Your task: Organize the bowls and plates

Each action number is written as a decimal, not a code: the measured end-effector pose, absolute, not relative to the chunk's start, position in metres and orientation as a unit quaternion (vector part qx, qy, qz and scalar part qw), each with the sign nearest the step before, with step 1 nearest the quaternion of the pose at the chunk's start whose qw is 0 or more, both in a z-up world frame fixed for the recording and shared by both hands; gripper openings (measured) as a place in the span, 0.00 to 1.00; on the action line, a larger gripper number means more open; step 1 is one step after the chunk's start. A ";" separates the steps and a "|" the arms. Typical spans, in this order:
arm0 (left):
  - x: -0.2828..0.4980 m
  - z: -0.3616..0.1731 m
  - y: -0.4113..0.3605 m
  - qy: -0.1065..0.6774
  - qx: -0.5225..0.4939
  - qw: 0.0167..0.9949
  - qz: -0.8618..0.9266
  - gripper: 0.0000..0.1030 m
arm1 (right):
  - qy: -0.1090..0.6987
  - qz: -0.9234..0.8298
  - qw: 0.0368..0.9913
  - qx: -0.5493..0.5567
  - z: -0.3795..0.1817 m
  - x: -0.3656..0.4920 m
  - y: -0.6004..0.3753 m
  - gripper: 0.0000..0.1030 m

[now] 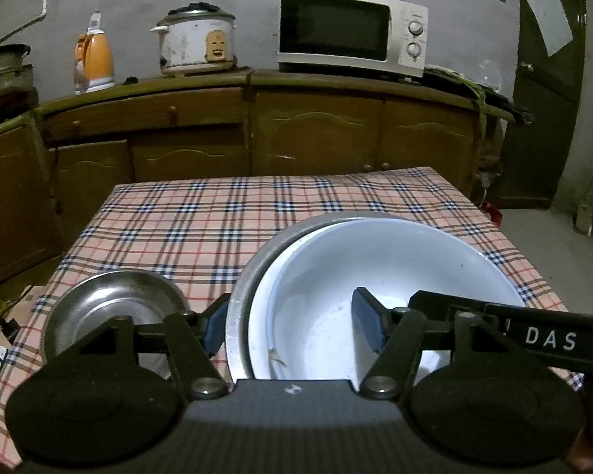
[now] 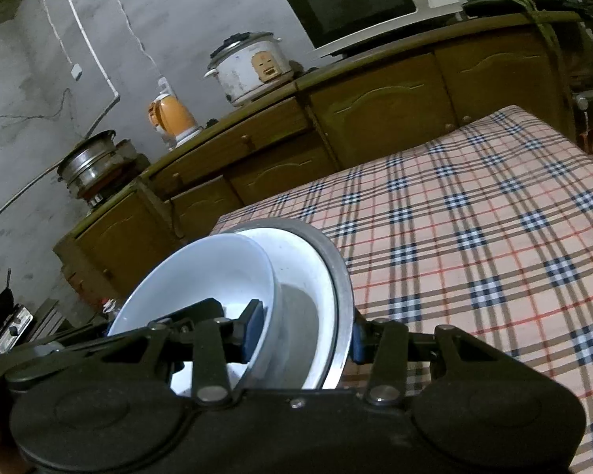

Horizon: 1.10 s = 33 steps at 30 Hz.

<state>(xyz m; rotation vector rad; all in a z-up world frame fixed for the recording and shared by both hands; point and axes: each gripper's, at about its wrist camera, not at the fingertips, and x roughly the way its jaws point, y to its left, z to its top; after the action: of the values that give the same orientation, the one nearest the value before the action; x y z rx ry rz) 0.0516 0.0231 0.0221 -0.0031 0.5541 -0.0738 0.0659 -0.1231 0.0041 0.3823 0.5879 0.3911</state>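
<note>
You have the white bowl [image 1: 375,276] nested in the wide steel bowl [image 1: 249,288] near the table's [image 1: 217,213] near edge, so the stacking is partly done. Your left gripper [image 1: 292,326] pinches the left walls of both bowls; your right gripper [image 2: 308,330] clamps their right walls. The small steel bowl [image 1: 110,308] sits apart at the near left corner, and I judge it is still to be stacked. The far cloth is bare, so nothing blocks you.

A microwave [image 1: 352,31], rice cooker [image 1: 195,41] and orange kettle [image 1: 95,61] stand on the wooden cabinet [image 1: 316,134] behind the plaid-covered worktop [image 1: 201,221].
</note>
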 end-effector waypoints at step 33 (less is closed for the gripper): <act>0.057 0.016 0.113 0.278 -0.037 0.960 0.010 0.64 | 0.304 0.237 0.911 0.147 -0.001 0.091 -0.019 0.51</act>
<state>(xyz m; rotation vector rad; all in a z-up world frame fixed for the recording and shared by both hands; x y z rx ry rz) 0.0565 0.1131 0.0159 -0.0745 0.5641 0.0209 0.0913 -0.0188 -0.0008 0.3033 0.6258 0.4896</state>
